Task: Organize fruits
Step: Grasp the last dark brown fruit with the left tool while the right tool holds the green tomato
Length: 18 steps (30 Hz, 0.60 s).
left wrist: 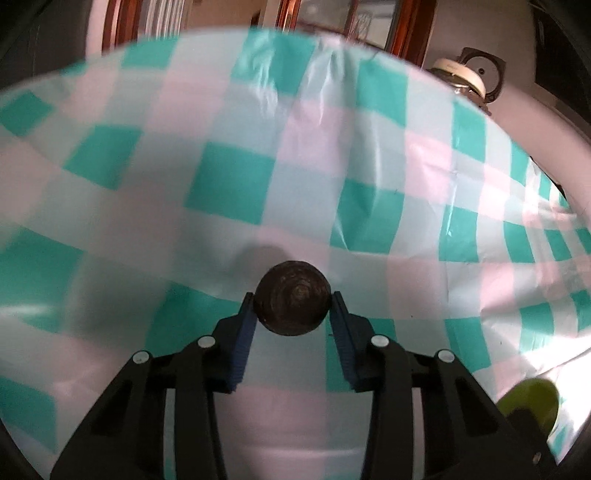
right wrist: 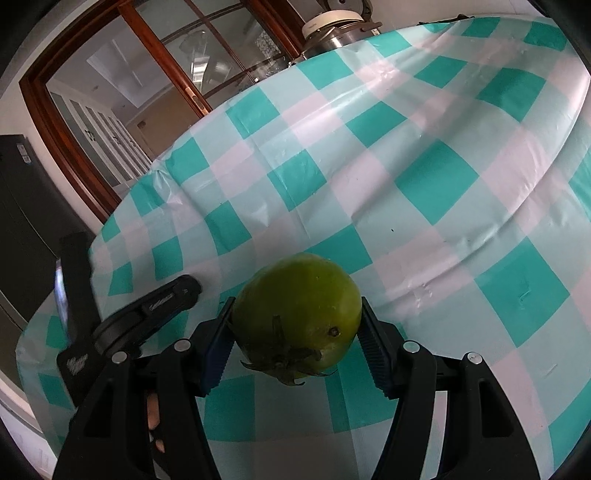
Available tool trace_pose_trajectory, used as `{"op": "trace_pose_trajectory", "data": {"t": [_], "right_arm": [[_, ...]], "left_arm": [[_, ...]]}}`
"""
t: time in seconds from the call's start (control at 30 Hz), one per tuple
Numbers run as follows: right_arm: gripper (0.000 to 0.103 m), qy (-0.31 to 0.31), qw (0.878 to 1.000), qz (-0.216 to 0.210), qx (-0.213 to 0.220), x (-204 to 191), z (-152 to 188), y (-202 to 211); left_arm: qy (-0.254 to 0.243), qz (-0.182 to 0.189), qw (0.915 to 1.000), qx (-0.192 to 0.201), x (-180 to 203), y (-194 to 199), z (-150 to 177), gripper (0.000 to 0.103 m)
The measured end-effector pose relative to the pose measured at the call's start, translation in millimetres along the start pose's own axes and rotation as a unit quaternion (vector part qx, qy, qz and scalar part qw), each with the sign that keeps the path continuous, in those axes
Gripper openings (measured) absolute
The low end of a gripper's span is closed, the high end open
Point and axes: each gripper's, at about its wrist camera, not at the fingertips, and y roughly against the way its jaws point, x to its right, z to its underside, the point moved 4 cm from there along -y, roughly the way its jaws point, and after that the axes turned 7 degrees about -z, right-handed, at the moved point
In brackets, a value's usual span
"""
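My left gripper (left wrist: 293,301) is shut on a small dark brown round fruit (left wrist: 293,297), held above the checked tablecloth (left wrist: 229,184). My right gripper (right wrist: 297,314) is shut on a green tomato-like fruit (right wrist: 297,314) with a dried stem facing the camera, held above the same cloth (right wrist: 424,177). The green fruit also shows in the left wrist view (left wrist: 528,404) at the lower right edge. The left gripper's black body shows in the right wrist view (right wrist: 147,314) at the lower left.
The table's far edge curves across both views. Beyond it stand a wood-framed glass door (right wrist: 122,92) and a white and steel cooker (right wrist: 340,26), which also shows in the left wrist view (left wrist: 461,75). A dark cabinet (right wrist: 26,206) is at the left.
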Motion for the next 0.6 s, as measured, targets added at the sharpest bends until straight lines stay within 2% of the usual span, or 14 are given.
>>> {"op": "trace_pose_trajectory", "data": {"t": [0.3,0.47,0.6], "right_arm": [[0.062,-0.004,1.0,-0.008,-0.001,1,-2,-2],[0.062,-0.003,1.0,-0.014,-0.02,-2,1,-3],[0.062,-0.023,1.0,-0.009,-0.011,-2,19,26]], "left_arm": [[-0.014,-0.001,0.9994,0.031,-12,56,28,0.041],[-0.02,0.012,0.9992,0.031,-33,91,63,0.041],[-0.03,0.031,0.9982,0.041,-47,128,92,0.041]]}}
